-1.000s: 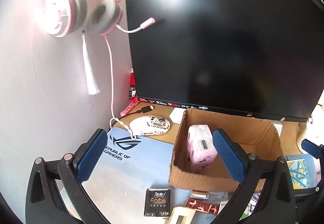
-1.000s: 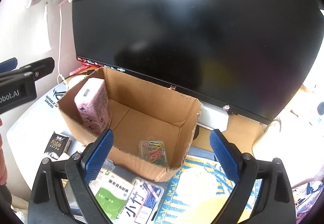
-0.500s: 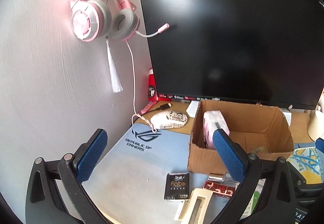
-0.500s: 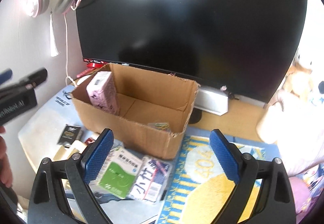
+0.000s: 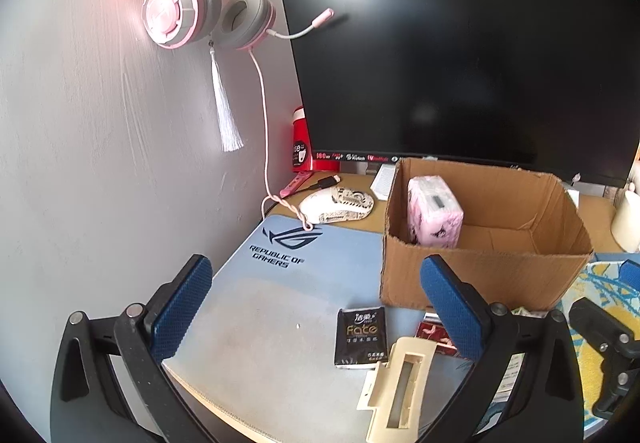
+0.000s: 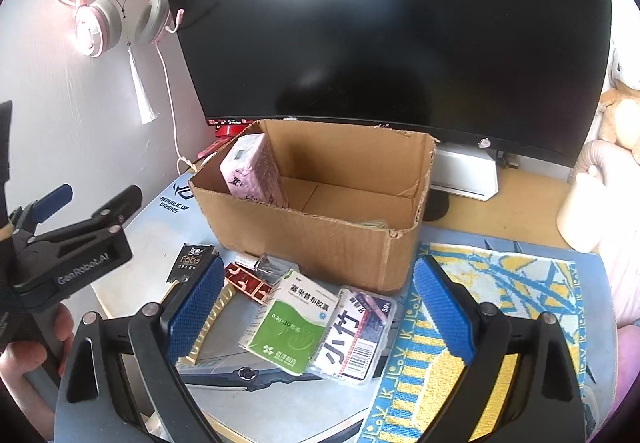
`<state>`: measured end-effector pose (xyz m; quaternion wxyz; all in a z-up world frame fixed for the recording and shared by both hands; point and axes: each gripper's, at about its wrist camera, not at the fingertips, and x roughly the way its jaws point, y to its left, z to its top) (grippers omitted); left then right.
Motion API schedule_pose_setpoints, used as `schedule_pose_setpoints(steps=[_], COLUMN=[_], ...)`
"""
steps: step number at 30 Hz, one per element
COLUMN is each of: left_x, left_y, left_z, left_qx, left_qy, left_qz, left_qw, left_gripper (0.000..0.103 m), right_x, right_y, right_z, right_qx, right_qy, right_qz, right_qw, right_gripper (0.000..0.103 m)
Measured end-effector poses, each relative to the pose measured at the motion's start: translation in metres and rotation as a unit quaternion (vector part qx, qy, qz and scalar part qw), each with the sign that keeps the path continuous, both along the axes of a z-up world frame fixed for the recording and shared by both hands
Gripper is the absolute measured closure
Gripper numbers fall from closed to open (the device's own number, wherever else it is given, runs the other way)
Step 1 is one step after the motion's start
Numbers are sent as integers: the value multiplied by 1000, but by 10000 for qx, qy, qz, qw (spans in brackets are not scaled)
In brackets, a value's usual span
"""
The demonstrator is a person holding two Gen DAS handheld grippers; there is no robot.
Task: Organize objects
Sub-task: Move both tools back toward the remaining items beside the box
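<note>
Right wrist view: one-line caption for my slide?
Open right gripper over medicine box and clip case; pink pack upright in carton.

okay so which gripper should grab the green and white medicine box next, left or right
Right. The right hand-held gripper is open with the green and white medicine box lying between its fingers, in front of the cardboard box. The left hand-held gripper hovers nearer the black packet.

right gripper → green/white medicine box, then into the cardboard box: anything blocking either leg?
Nothing visible blocks the approach. The right gripper is open, with the medicine box between its fingers and uncovered. A clear plastic case lies against its right side. The cardboard box is open-topped; only its near wall must be cleared.
</note>
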<state>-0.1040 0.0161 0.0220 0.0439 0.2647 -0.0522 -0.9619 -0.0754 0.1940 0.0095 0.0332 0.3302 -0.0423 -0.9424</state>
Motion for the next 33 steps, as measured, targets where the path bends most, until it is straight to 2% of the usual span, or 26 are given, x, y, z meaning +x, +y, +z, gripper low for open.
schedule_pose_setpoints(steps=[8, 11, 17, 19, 22, 28, 33], left_x=[9, 14, 19, 18, 14, 11, 5], left_y=[-5, -5, -5, -5, -2, 3, -2], left_z=[-20, -24, -34, -39, -46, -56, -64], left_qx=[66, 29, -91, -80, -24, 70, 440], left_qy=[-182, -216, -265, -340, -489, -675, -944], left_qz=[112, 147, 249, 231, 122, 135, 31], left_qw=[9997, 9997, 9993, 9991, 9987, 9976, 9946], left_gripper=[0, 0, 0, 0, 0, 0, 0], right_x=[-2, -3, -6, -8, -11, -17, -18], right_y=[-7, -4, 7, 7, 5, 10, 10], right_z=[-18, -20, -28, -30, -36, -47, -50], right_qx=[-233, -563, -751, -681, -552, -684, -730], right_qy=[-228, -181, -94, -168, -259, -550, -563], right_qz=[286, 478, 245, 222, 127, -35, -3], right_qw=[9991, 9971, 9968, 9973, 9981, 9961, 9957], right_gripper=[2, 2, 2, 2, 2, 2, 3])
